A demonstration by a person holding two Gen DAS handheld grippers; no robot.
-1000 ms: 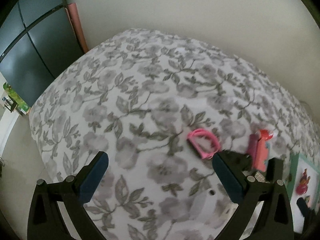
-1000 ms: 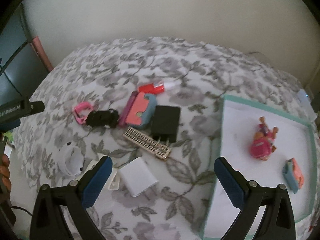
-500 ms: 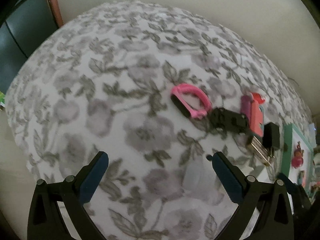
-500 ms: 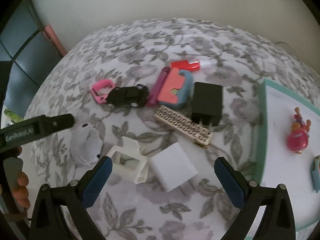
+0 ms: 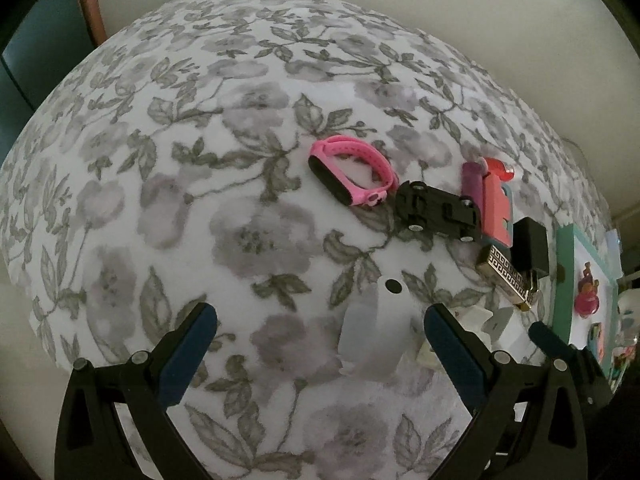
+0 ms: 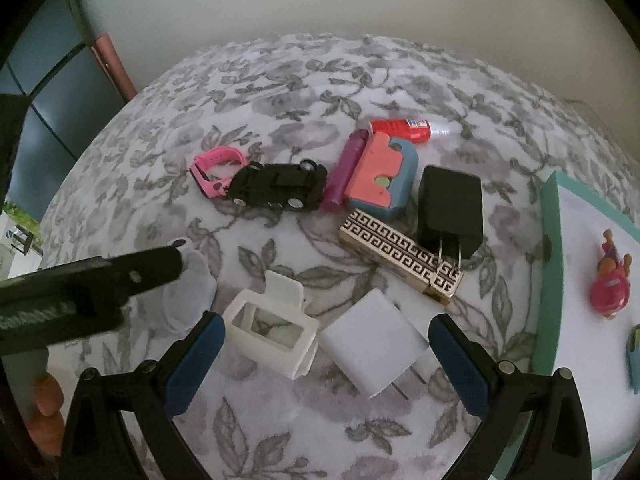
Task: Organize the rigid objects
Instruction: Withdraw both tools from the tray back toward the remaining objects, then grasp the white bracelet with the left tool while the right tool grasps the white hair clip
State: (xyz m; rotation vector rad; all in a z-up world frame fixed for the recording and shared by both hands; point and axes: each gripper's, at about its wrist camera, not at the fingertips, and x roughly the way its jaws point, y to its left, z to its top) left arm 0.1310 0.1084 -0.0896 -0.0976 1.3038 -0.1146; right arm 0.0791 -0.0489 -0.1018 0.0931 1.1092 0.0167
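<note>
Small objects lie on a floral bedspread: a pink watch band (image 5: 351, 175) (image 6: 216, 169), a black toy car (image 5: 437, 210) (image 6: 279, 187), a pink-and-blue case (image 6: 383, 178), a black charger (image 6: 450, 211), a gold patterned bar (image 6: 401, 255), a white clip (image 6: 273, 329), a white charger (image 6: 375, 347) and a translucent white cap (image 5: 374, 334) (image 6: 189, 291). My left gripper (image 5: 320, 346) is open, just left of the cap. My right gripper (image 6: 326, 364) is open over the white clip and white charger.
A teal-rimmed white tray (image 6: 549, 240) at the right holds a pink toy (image 6: 611, 285) and a small blue-pink piece. A red bottle (image 6: 404, 129) lies behind the case. A wall runs behind the bed; a dark cabinet (image 6: 52, 100) stands at left.
Both grippers have moved forward and down toward the objects. The left one swung right, bringing the cap between its fingers' reach; the right one closed in on the white clip and charger.
</note>
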